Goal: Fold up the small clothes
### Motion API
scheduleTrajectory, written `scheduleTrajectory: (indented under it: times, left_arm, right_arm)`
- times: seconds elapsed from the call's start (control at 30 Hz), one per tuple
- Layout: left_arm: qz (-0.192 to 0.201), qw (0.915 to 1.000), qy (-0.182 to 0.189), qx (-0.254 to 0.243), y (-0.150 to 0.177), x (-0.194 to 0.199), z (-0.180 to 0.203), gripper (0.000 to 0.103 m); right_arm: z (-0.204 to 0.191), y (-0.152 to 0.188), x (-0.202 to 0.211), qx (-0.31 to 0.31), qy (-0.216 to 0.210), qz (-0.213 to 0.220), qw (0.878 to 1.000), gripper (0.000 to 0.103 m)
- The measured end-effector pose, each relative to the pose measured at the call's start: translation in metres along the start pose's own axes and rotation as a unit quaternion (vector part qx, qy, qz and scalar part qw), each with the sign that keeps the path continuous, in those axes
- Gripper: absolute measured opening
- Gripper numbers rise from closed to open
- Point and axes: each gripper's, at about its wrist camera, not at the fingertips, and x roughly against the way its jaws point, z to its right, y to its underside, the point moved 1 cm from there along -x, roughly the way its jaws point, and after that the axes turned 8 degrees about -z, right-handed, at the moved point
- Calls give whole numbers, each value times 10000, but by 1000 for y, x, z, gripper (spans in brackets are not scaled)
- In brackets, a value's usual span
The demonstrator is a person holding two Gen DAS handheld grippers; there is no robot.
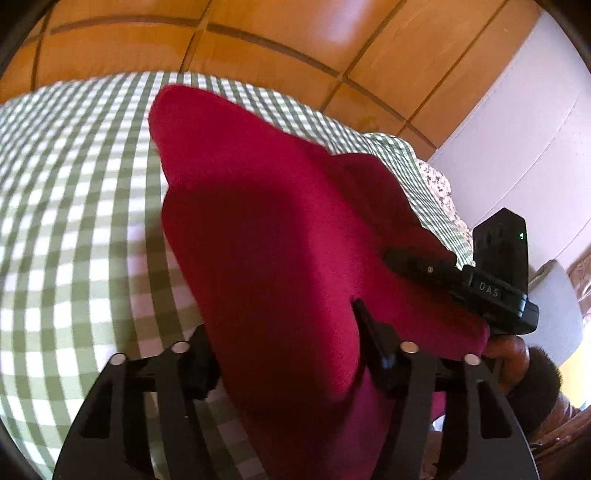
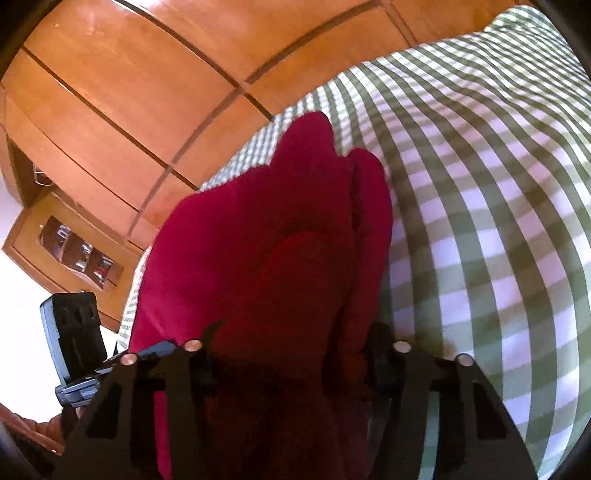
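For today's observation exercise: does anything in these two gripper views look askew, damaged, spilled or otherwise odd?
Nothing stands out. The red garment is bunched and lifted off the checked bedcover between the left gripper and right gripper, as folding requires.

Both views are bright with warm daylight. Glare streaks the wood panels [image 1: 258, 33], strongest at the top right of the left view. The red cloth [image 1: 280, 229] has a lit far tip, while its near part lies in deep shadow. The checked sheet [image 2: 480, 184] shows soft shadow bands. Fisheye bending curves the panels and checks, the corners go black, and motion blur softens all edges.
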Motion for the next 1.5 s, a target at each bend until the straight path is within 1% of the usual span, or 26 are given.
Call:
scheduleTrajectory:
  times: [0.1,0.2,0.33,0.43,0.5,0.63,0.8,0.93,1.03,1.07,1.1,1.13,1.17,1.2,1.23,1.27,1.3,1.37,1.47,1.5]
  left_arm:
    - [128,9994,-188,-246,-6,7,7,54]
    - [297,9978,-366,-462,-15,14,10,53]
    - [462,9965,-504,-481,-34,17,3,53]
    - [620,9950,-618,-482,-53,19,-8,53]
    - [680,9935,-783,-477,-71,16,-15,53]
    - [736,9906,-1105,-316,-105,9,-29,53]
    - [784,9876,-1361,-42,-142,-2,-52,53]
    - [793,9843,-1576,91,-163,-13,-70,53]
    - [764,9824,-1689,240,-177,-25,-84,53]
    - [728,9816,-1738,295,-181,-32,-92,53]
    - [685,9809,-1791,320,-184,-37,-97,55]
    - [648,9802,-1838,349,-185,-42,-103,57]
    - [635,9797,-1864,381,-185,-46,-109,62]
    - [650,9794,-1869,409,-183,-50,-114,67]
    - [683,9792,-1868,405,-180,-52,-117,69]
    - [768,9782,-1900,335,-175,-53,-118,73]
    - [832,9768,-1957,265,-171,-54,-117,75]
    - [929,9737,-2074,149,-166,-54,-115,75]
    - [999,9697,-2218,230,-162,-49,-115,85]
    - [1010,9703,-2180,263,-160,-48,-117,85]
  right_arm:
    - [-9,-6,5,73,-243,246,9994,45]
    - [-24,-15,5,282,-326,375,9984,44]
    - [-42,-34,-2,658,-304,508,9961,44]
    - [-48,-59,-15,794,-368,629,9942,44]
    - [-51,-74,-25,867,-360,639,9935,44]
    - [-57,-108,-49,1017,-273,655,9923,44]
    - [-63,-148,-80,1148,-219,667,9909,44]
    - [-67,-171,-108,1268,-163,564,9902,44]
    - [-64,-186,-129,1275,-56,547,9903,44]
    - [-60,-191,-136,1240,43,579,9906,44]
    - [-56,-193,-141,1213,171,618,9905,44]
    - [-50,-194,-146,1168,328,654,9905,48]
    - [-39,-193,-153,1037,496,616,9915,51]
    - [-31,-195,-159,898,546,543,9930,57]
    - [-23,-194,-162,699,526,454,9951,62]
    - [-16,-195,-162,547,423,430,9967,64]
    - [-15,-196,-162,539,412,436,9967,64]
    - [-20,-195,-163,669,650,418,9948,66]
    - [-25,-191,-160,739,989,466,9913,75]
    - [-28,-189,-158,768,1117,501,9895,79]
